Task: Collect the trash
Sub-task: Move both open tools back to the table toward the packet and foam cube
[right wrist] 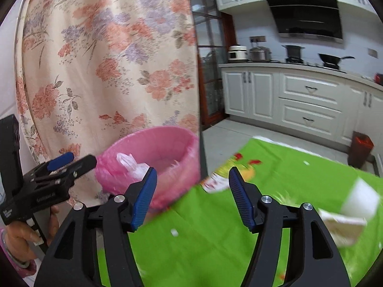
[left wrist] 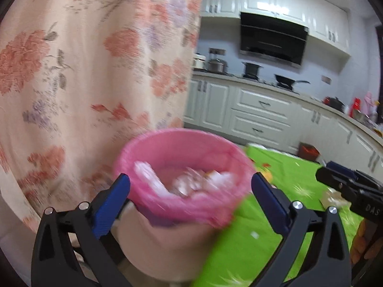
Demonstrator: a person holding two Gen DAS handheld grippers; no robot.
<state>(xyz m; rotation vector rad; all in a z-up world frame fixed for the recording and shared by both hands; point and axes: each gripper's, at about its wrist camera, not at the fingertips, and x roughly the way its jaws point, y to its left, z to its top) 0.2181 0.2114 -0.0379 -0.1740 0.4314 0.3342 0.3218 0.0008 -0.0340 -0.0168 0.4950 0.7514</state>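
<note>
The left gripper (left wrist: 190, 197) has its fingers spread wide and empty; the pink-lined trash bin (left wrist: 184, 167) sits directly ahead of and between the fingertips, not touched by either. Crumpled white trash (left wrist: 153, 179) already lies inside the liner. The right gripper (right wrist: 192, 195) is likewise wide open and holds nothing; a crumpled wrapper (right wrist: 215, 183) lies on the green tablecloth (right wrist: 239, 239) just ahead of the fingertips, close to the right finger. To the right of the right finger lie a white block (right wrist: 361, 198) and a beige paper scrap (right wrist: 342, 227), and a small white fragment (right wrist: 174, 232) lies below the gap between the fingers. Risk: both views are motion-blurred, so a closure made at this speed would probably miss the wrapper or pinch the cloth with it, dragging the remaining litter. The bin stands beside the table edge, to the left of the left finger in the right wrist view, near the other gripper; a sideways sweep could strike the rim, tip the bin, or pull the thin liner loose. A floral curtain (left wrist: 95, 71) hangs directly behind the bin and could snag a finger on overreach. White kitchen cabinets (right wrist: 311, 95), a range hood (right wrist: 306, 14) and a dark red floor bin (right wrist: 361, 148) stand well beyond the fingertips and obstruct nothing.
</note>
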